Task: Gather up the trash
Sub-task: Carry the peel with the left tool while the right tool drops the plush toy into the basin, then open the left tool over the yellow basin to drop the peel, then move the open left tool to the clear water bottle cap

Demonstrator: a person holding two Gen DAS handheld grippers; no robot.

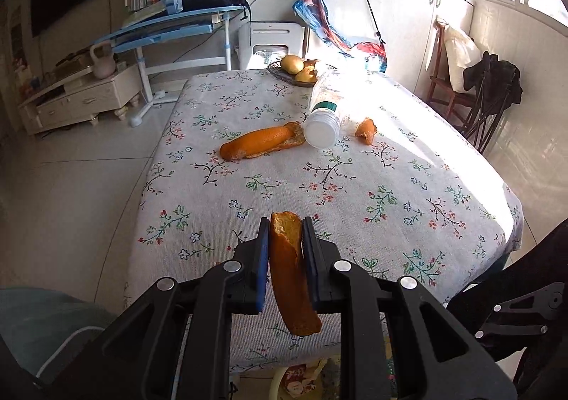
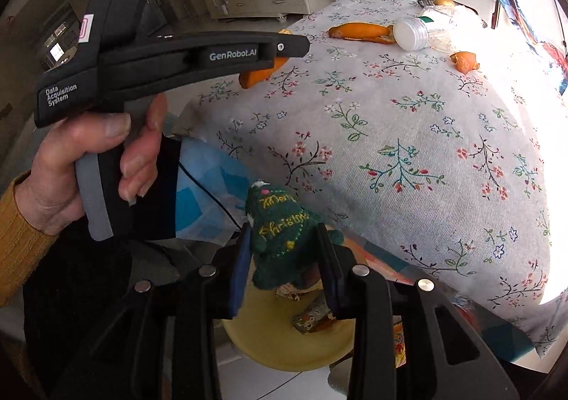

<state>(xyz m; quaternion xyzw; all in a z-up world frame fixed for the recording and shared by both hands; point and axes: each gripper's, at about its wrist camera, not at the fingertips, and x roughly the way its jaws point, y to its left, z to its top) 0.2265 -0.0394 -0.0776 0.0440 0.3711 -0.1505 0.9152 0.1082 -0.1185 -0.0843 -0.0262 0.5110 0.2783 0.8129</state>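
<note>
Left gripper (image 1: 285, 233): black two-finger tool with blue pads, clamped on a long curved strip of orange peel (image 1: 291, 272), held over the near edge of the table; the strip hangs down below the fingers.
Person's left hand (image 2: 88, 165): wrapped round the grey handle of that tool, a mustard knitted sleeve at the wrist, seen at the left of the right wrist view.
Table (image 1: 319, 194): covered by a pale cloth printed with small flowers, sunlit on its right side.
Large peel (image 1: 261, 143): a long orange piece lying on the cloth toward the far side, left of a toppled clear plastic jar (image 1: 322, 128); its far end touches the jar's white base.
Small peel (image 1: 366, 130): a curled orange scrap just right of the jar.
Basket (image 1: 289, 75): a dark wire bowl of yellowish fruit at the far edge.
Right gripper (image 2: 284, 250): closed on a dark green knitted toy (image 2: 284, 233) with yellow embroidered lettering, held below the near table edge.
Yellow round bin (image 2: 269, 332): under the toy, with wrappers inside.
</note>
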